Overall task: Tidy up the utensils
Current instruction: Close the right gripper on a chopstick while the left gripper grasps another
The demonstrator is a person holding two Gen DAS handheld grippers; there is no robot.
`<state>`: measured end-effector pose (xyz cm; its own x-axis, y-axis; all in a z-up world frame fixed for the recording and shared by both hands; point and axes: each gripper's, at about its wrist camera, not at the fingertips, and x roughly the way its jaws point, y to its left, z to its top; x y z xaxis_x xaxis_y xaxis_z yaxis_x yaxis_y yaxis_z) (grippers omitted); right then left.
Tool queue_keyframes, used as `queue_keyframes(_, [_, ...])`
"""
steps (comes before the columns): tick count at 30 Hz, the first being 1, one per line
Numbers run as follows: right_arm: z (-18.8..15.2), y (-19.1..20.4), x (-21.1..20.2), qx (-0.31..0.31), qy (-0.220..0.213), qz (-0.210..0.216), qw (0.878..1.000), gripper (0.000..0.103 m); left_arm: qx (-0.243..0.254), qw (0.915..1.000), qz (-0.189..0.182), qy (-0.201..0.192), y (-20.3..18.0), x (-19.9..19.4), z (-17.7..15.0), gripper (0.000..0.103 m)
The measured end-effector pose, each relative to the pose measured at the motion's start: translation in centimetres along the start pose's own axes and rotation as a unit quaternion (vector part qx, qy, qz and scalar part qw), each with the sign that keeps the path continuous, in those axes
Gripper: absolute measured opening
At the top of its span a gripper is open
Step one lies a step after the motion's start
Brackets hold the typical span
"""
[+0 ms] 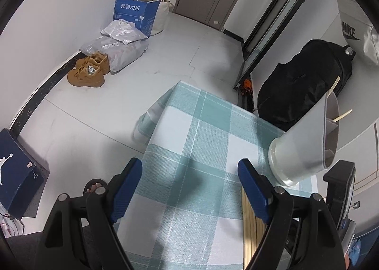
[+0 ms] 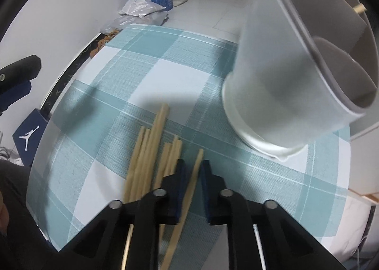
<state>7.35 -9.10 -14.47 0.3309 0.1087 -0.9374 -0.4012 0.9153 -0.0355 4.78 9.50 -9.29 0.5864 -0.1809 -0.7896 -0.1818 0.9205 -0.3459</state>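
Observation:
A white utensil holder [image 2: 272, 80] with inner compartments stands on the green plaid tablecloth [image 2: 151, 76]; it also shows in the left wrist view [image 1: 303, 142] with two chopsticks [image 1: 342, 113] sticking out of it. Several wooden chopsticks [image 2: 151, 149] lie in a loose bundle on the cloth, left of the holder. My right gripper [image 2: 191, 170] has its jaws narrowly apart around one chopstick [image 2: 193, 180] at the right of the bundle. My left gripper [image 1: 189, 170] is open and empty above the cloth, with the bundle [image 1: 248, 227] by its right finger.
The table's far corner [image 1: 180, 85] drops to a tiled floor. On the floor are tan shoes [image 1: 88, 72], plastic bags [image 1: 118, 42], a blue carton [image 1: 136, 15], a black backpack [image 1: 305, 85] and a blue shoebox [image 1: 16, 173].

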Motion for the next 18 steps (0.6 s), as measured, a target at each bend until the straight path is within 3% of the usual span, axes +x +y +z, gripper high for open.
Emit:
queue_keyframes(6, [-0.4, -1.2, -0.3, 0.049, -0.015, 0.037, 0.998, 0.004, 0.015, 0.999, 0.002, 0.042, -0.3, 1.4, -0.7, 0.079])
queue_keyframes(10, [-1.3, -2.9, -2.7, 0.076, -0.054, 0.075, 0.993, 0.004, 0.047, 0.9959, -0.013, 0.076, -1.5, 1.8, -1.9, 0.079])
queue_keyframes(18, [-4.3, -7.6, -7.7, 0.15, -0.128, 0.145, 0.97, 0.004, 0.121, 0.9845, -0.013, 0.126, -5.3, 2.8, -5.1, 0.079])
